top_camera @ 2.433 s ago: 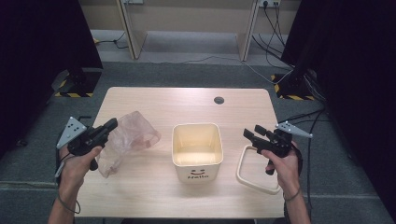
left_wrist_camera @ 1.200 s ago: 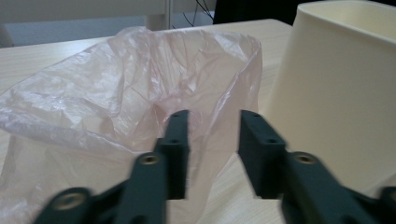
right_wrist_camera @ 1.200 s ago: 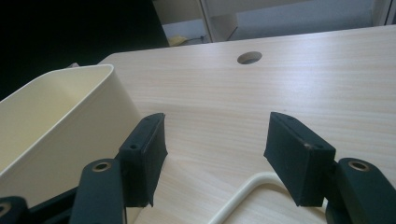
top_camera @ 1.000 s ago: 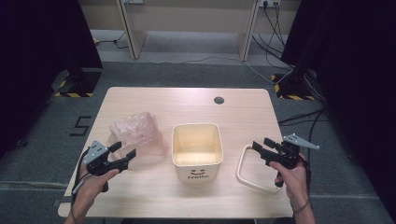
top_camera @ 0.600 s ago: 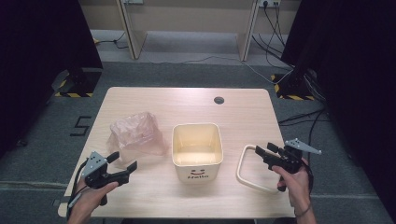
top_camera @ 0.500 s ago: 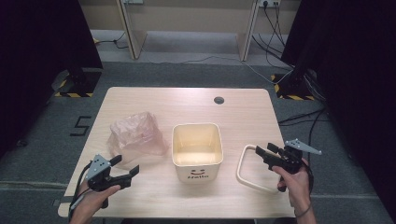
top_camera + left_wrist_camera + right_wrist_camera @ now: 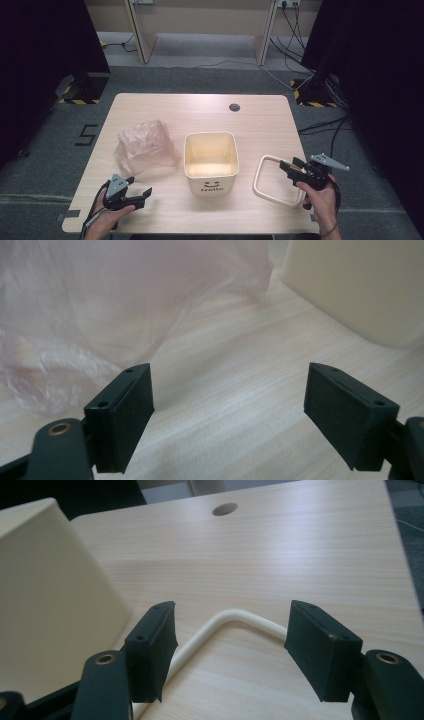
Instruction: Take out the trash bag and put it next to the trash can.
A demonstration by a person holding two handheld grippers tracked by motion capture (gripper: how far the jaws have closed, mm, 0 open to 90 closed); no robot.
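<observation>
Beside the bin, plastic bag, frame — both claws spread (empty).

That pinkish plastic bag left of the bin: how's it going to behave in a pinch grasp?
Probably floppy: the plastic bag lies crumpled, with folds that look thin and translucent in the left gripper view. Likely very light, so a push may slide or bunch it rather than move it cleanly. A pinch would probably catch a single layer. The left gripper stands open, short of it.
</observation>
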